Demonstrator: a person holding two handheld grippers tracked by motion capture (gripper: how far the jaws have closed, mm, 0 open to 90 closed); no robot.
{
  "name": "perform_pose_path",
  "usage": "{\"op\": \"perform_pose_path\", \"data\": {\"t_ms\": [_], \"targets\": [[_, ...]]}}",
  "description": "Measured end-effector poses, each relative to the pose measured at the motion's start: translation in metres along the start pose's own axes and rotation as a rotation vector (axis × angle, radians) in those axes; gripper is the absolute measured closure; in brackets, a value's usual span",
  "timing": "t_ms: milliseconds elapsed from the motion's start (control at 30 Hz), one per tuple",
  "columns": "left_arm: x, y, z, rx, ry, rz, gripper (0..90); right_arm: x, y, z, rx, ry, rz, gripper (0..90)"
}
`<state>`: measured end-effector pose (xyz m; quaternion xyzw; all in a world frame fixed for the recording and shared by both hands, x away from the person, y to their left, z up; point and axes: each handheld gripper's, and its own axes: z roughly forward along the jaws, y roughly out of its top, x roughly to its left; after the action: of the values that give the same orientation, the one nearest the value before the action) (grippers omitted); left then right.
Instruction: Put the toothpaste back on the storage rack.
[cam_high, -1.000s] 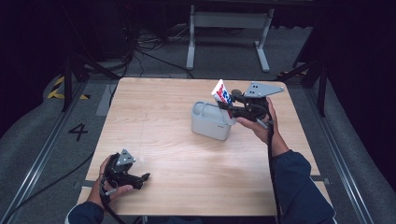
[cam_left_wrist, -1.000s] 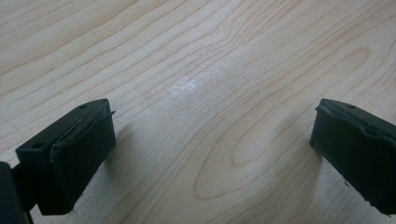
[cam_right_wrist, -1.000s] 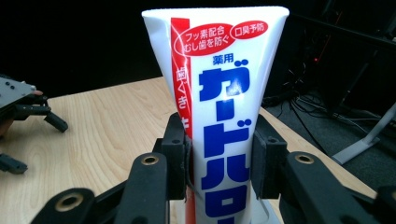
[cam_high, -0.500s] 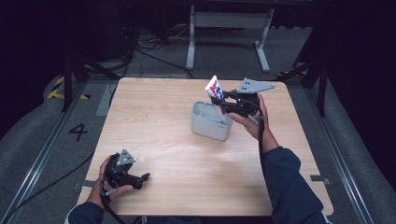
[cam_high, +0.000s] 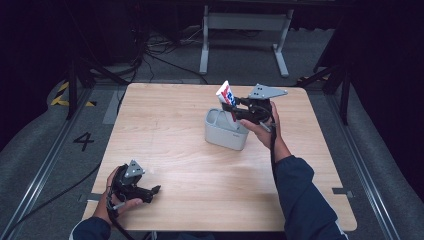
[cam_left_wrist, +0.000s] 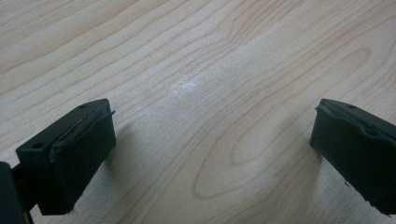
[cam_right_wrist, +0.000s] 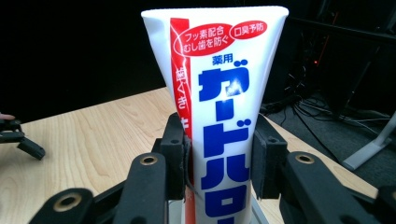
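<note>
Two pads of the right gripper (cam_right_wrist: 219, 158) were clamped on a tube (cam_right_wrist: 219, 102) of toothpaste, one on each flat face, about midway along its body, with the crimped flat end pointing up. The tube looked light and soft-walled; in my judgement it would dent under hard pressure and its glossy skin could slip, so the broad faces near the middle were the sound place to hold, as found. In the high view the tube (cam_high: 226, 95) hung tilted just above the far rim of a grey bin (cam_high: 224, 131) near the centre of the table (cam_high: 165, 120), its lower end hidden behind the gripper (cam_high: 235, 111). The left gripper (cam_left_wrist: 210, 140) had its jaws set wide apart, with nothing but bare wood between them. It rested in the hand at the near left corner (cam_high: 150, 191), well apart from the bin.
</note>
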<state>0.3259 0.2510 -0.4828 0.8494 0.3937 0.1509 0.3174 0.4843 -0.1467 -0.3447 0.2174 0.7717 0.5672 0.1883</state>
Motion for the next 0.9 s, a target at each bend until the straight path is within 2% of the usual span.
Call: {"op": "perform_pose_path", "data": {"t_ms": [333,533,900], "targets": [[0.000,0.000,0.000,-0.001,0.001,0.001,0.6,-0.001,-0.004,0.009,0.001,0.014,-0.018,64.1],[0.000,0.000,0.000,-0.001,0.001,0.001,0.6,0.000,-0.009,0.016,0.018,0.012,-0.007,63.8],[0.000,0.000,0.000,-0.001,0.001,0.001,0.6,-0.002,-0.016,0.015,0.042,0.016,-0.016,63.2]]}}
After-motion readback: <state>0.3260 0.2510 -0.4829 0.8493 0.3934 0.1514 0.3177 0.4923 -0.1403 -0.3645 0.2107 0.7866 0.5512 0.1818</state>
